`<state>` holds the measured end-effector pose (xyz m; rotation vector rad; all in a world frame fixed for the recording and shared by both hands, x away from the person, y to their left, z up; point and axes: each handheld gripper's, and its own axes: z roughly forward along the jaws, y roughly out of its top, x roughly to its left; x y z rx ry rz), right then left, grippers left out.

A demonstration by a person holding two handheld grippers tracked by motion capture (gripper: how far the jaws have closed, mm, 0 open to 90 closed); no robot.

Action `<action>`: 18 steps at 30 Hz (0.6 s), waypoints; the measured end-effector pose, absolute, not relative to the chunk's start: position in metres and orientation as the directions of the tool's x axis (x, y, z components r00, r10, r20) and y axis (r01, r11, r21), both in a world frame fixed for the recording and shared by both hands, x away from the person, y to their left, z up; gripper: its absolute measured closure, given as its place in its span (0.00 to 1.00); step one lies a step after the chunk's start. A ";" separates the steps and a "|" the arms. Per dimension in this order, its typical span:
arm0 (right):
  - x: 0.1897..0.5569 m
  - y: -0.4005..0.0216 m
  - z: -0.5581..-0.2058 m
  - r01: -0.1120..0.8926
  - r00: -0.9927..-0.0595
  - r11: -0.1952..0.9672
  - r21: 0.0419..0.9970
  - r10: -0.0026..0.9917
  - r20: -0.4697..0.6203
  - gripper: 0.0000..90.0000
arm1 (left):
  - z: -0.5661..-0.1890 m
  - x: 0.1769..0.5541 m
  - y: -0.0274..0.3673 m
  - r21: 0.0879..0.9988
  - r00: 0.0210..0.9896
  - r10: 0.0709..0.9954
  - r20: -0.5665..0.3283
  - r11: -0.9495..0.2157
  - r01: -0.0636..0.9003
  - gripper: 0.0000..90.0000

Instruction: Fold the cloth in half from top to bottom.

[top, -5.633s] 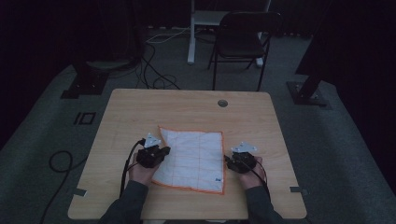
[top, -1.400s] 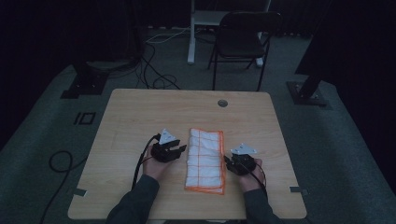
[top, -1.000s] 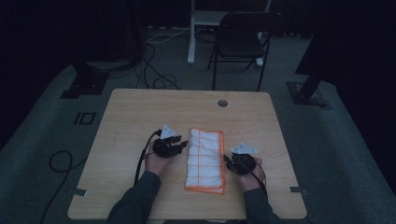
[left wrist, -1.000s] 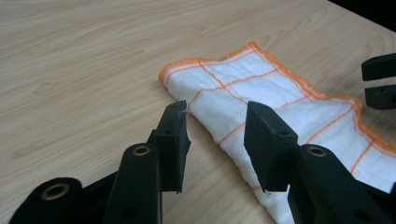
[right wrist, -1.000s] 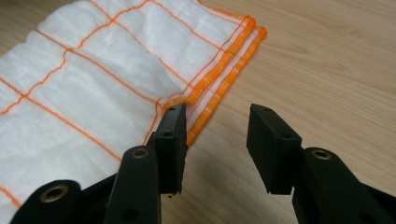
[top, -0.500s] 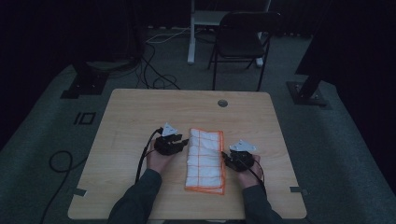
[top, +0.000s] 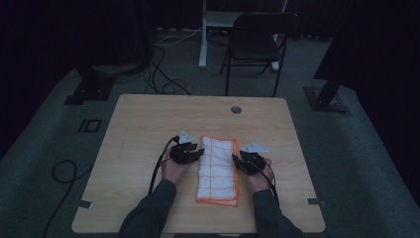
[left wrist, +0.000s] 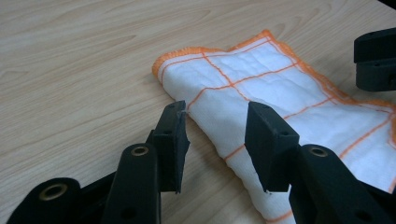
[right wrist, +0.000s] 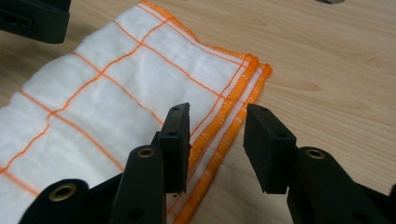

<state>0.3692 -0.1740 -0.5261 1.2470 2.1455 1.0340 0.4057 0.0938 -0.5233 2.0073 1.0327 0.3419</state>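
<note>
While the left hand-held gripper (left wrist: 215, 140) sits low over the table (top: 138, 124), its two black jaws stand apart with nothing pressed between them; the folded long edge of the cloth (left wrist: 289, 107) runs under the gap, and the pads do not pinch it. In the high view this left hand-held gripper (top: 194, 151) lies just beside the cloth's left side, near its far end. The right hand-held gripper (right wrist: 215, 144) also has its jaws apart, though they have just been closing a little; the orange hemmed edge of the cloth (right wrist: 140, 79) lies below and between them, with no pad pressing on it. From above, the right hand-held gripper (top: 237, 161) is just beside the cloth's right side, also toward the far end.

The cloth (top: 218, 168), white with an orange grid and orange border, lies folded into a long strip flat on the table, midway between the left and right edges and nearer the near edge, its length running from near to far. A small round hole (top: 236, 109) sits by the table's far edge. Behind the table stands a dark folding chair (top: 260, 44).
</note>
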 end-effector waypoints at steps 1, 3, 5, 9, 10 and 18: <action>0.371 -0.174 -0.527 0.538 -0.487 0.305 0.786 0.873 -0.005 0.69 | -0.524 0.407 0.093 0.775 0.620 0.774 -0.124 -0.315 0.548 0.66; 0.374 -0.173 -0.529 0.546 -0.480 0.289 0.786 0.877 0.010 0.71 | -0.526 0.409 0.092 0.772 0.613 0.779 -0.129 -0.308 0.555 0.66; 0.377 -0.173 -0.530 0.552 -0.475 0.288 0.783 0.880 0.011 0.73 | -0.527 0.411 0.091 0.769 0.610 0.782 -0.127 -0.310 0.559 0.66; 0.383 -0.170 -0.529 0.553 -0.473 0.292 0.781 0.881 0.005 0.74 | -0.528 0.416 0.090 0.765 0.598 0.791 -0.128 -0.305 0.567 0.66; 0.386 -0.170 -0.529 0.554 -0.469 0.291 0.780 0.883 0.004 0.74 | -0.528 0.417 0.090 0.764 0.595 0.794 -0.129 -0.303 0.570 0.66; 0.404 -0.167 -0.537 0.591 -0.441 0.276 0.758 0.897 0.018 0.67 | -0.532 0.426 0.088 0.754 0.569 0.811 -0.137 -0.287 0.591 0.64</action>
